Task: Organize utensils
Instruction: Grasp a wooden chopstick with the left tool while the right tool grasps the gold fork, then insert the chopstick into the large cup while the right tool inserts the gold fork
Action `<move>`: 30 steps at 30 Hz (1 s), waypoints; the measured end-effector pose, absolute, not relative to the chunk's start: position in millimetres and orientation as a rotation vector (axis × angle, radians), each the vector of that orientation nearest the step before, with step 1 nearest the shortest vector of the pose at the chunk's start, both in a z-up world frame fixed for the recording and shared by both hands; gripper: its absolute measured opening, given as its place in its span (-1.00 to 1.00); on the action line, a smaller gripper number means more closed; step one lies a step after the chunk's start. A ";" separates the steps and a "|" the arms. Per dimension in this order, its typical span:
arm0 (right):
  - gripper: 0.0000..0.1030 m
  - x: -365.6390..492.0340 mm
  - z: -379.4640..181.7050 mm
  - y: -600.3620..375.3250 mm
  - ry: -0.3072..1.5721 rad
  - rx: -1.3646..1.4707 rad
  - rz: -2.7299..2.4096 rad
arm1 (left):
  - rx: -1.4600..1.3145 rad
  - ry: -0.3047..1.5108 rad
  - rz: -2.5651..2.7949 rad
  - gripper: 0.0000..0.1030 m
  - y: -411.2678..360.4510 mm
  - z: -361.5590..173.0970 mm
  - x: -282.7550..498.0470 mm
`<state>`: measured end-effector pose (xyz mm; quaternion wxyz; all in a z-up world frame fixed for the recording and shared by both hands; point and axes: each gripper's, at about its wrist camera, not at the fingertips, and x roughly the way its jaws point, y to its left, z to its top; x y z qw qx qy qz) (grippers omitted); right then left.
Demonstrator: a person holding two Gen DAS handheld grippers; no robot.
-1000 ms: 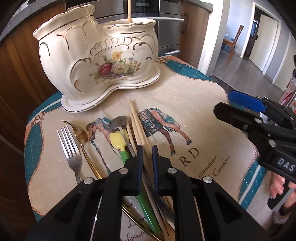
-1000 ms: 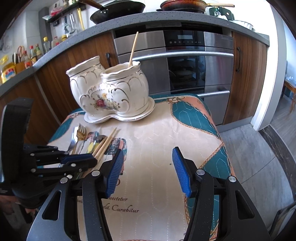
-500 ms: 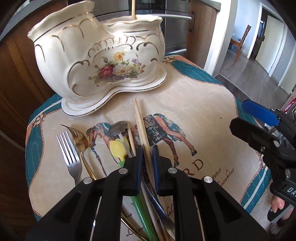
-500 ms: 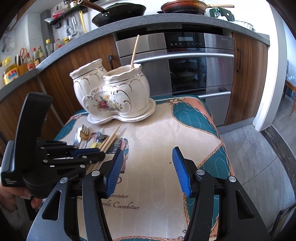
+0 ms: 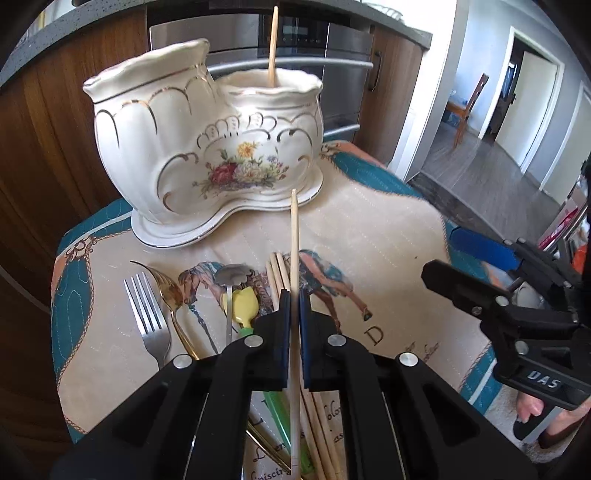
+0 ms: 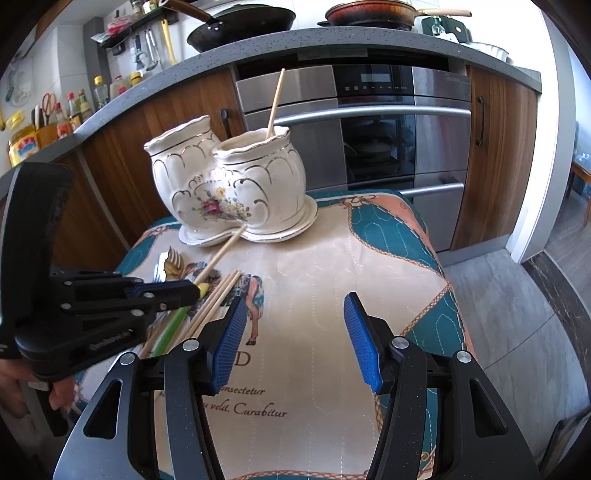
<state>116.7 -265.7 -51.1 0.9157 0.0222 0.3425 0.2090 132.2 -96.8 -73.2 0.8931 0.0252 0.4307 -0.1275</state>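
The left view shows a silver fork (image 5: 146,317), a gold fork (image 5: 168,291) and a yellow spoon (image 5: 245,304) lying side by side on the cloth (image 5: 369,229). The right view shows pans (image 6: 243,22) on the counter and the left gripper (image 6: 194,290) from the side. That gripper has just squeezed tight on one chopstick (image 5: 294,258), lifted off the other sticks (image 5: 277,273) and pointing at the vase (image 5: 207,147). Another chopstick (image 5: 272,48) stands in the vase. The right gripper (image 6: 293,339) is half open, holding nothing, above the cloth.
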 end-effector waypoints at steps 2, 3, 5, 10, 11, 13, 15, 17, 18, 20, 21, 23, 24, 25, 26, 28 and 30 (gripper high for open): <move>0.11 116.2 -50.5 -263.4 0.710 0.046 0.444 | 0.032 0.863 -0.278 -0.91 -91.2 -62.5 124.4; 0.11 115.8 -50.2 -261.4 0.711 0.041 0.451 | 0.024 0.842 -0.288 -0.91 -85.8 -55.6 118.5; 0.11 114.2 -49.6 -253.2 0.718 0.030 0.471 | 0.008 0.799 -0.286 -0.91 -73.9 -41.8 109.3; 0.11 110.6 -49.3 -220.9 0.750 0.006 0.556 | -0.064 0.732 -0.236 -0.91 -28.5 -20.6 94.8; 0.11 110.2 -49.4 -214.0 0.756 -0.002 0.570 | -0.082 0.723 -0.217 -0.91 -13.9 -17.2 91.4; 0.03 110.7 -50.4 -195.7 0.777 -0.021 0.607 | -0.104 0.711 -0.188 -0.91 4.7 -17.9 87.7; -0.10 111.7 -51.6 -177.8 0.804 -0.033 0.640 | -0.137 0.706 -0.162 -0.91 23.5 -19.0 84.3; -0.23 113.7 -51.5 -157.5 0.815 -0.070 0.657 | -0.165 0.699 -0.149 -0.91 37.6 -20.0 81.4; -0.31 114.4 -52.1 -149.0 0.817 -0.087 0.661 | -0.174 0.696 -0.144 -0.91 40.5 -22.6 80.0; -0.41 118.5 -54.0 -133.4 0.836 -0.106 0.669 | -0.192 0.693 -0.146 -0.91 49.5 -23.3 76.9; -0.47 122.7 -55.7 -124.1 0.857 -0.114 0.672 | -0.201 0.691 -0.149 -0.91 53.0 -24.5 76.0; -0.53 128.7 -58.6 -108.1 0.880 -0.135 0.672 | -0.214 0.690 -0.155 -0.91 57.4 -26.8 77.6; -0.53 130.7 -60.1 -102.7 0.883 -0.150 0.661 | -0.220 0.688 -0.159 -0.91 59.3 -27.3 77.5; -0.53 133.8 -61.9 -96.6 0.888 -0.165 0.646 | -0.224 0.685 -0.162 -0.91 60.6 -27.9 77.7; -0.53 137.3 -63.2 -92.1 0.891 -0.173 0.632 | -0.229 0.679 -0.164 -0.91 62.4 -28.0 78.0; -0.53 147.3 -66.6 -83.3 0.897 -0.174 0.590 | -0.236 0.671 -0.166 -0.91 64.9 -27.7 78.4; -0.53 156.7 -68.0 -77.8 0.902 -0.159 0.572 | -0.245 0.665 -0.171 -0.91 66.5 -27.5 78.3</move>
